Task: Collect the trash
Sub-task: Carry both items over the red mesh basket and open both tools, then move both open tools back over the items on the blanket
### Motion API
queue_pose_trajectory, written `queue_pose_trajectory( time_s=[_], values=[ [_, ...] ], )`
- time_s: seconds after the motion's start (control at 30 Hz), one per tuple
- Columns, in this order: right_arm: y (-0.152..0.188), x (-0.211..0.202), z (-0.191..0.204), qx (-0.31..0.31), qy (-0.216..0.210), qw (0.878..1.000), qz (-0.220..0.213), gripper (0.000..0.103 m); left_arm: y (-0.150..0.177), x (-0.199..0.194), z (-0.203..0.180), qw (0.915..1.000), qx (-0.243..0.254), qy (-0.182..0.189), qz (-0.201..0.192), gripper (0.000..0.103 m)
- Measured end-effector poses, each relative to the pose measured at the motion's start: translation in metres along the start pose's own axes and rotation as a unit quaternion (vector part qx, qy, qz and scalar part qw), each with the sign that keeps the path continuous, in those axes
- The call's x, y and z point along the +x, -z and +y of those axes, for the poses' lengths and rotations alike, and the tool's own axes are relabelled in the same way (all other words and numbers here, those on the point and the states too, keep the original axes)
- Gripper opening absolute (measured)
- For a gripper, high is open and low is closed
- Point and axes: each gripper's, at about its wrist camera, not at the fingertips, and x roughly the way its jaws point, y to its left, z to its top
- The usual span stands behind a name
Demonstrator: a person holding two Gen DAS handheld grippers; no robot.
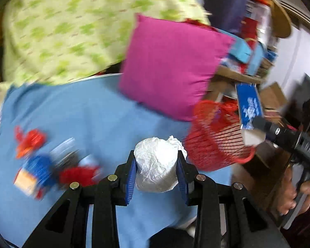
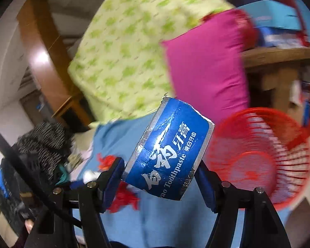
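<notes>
I see a smooth blue sheet [image 1: 88, 107], a plump magenta cushion [image 1: 171, 66], a ribbed red plastic basket [image 2: 264, 157] beside the bed. My right gripper [image 2: 159, 177] pinches a glossy toothpaste box [image 2: 169, 153]; my left gripper [image 1: 156, 173] clamps crinkled white paper [image 1: 155, 163].

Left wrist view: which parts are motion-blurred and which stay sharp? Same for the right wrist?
Left wrist view: white crumpled paper sharp, litter on the blue sheet smeared. Right wrist view: toothpaste box readable, red basket and pillow blurred.
</notes>
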Motion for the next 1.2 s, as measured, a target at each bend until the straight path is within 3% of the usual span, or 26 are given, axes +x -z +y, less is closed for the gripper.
queue_pose_trajectory(
  time_s=[0.13, 0.33, 0.4, 0.5, 0.57, 0.7, 0.93, 1.2],
  values=[
    [-0.006, -0.031, -0.056, 0.041, 0.047, 0.998, -0.019, 0.072, -0.031, 0.046, -0.049, 0.9989, 0.031, 0.032, 0.012, 0.039],
    [-0.01, -0.043, -0.116, 0.083, 0.07, 0.994, -0.025, 0.073, -0.053, 0.092, -0.103, 0.9964, 0.058, 0.05, 0.035, 0.041],
    [-0.007, -0.039, -0.129, 0.094, 0.072, 0.993, -0.018, 0.073, -0.059, 0.109, -0.118, 0.9954, 0.071, 0.046, 0.044, 0.042],
    [-0.005, -0.037, -0.148, 0.105, 0.07, 0.992, -0.013, 0.074, -0.061, 0.125, -0.131, 0.9945, 0.083, 0.034, 0.053, 0.052],
    [-0.006, -0.035, -0.155, 0.108, 0.067, 0.992, -0.016, 0.074, -0.063, 0.129, -0.134, 0.9948, 0.084, 0.027, 0.051, 0.067],
    [-0.006, -0.043, -0.163, 0.11, 0.063, 0.991, -0.033, 0.074, -0.061, 0.122, -0.133, 0.9948, 0.094, 0.006, 0.039, 0.068],
    [-0.012, -0.06, -0.125, 0.026, 0.108, 0.992, -0.063, 0.074, -0.048, 0.07, -0.114, 0.9933, 0.108, -0.04, -0.009, 0.068],
    [-0.021, -0.072, -0.052, -0.066, 0.186, 0.978, -0.072, 0.074, -0.025, 0.015, -0.071, 0.9916, 0.086, -0.09, -0.037, 0.069]
  ],
)
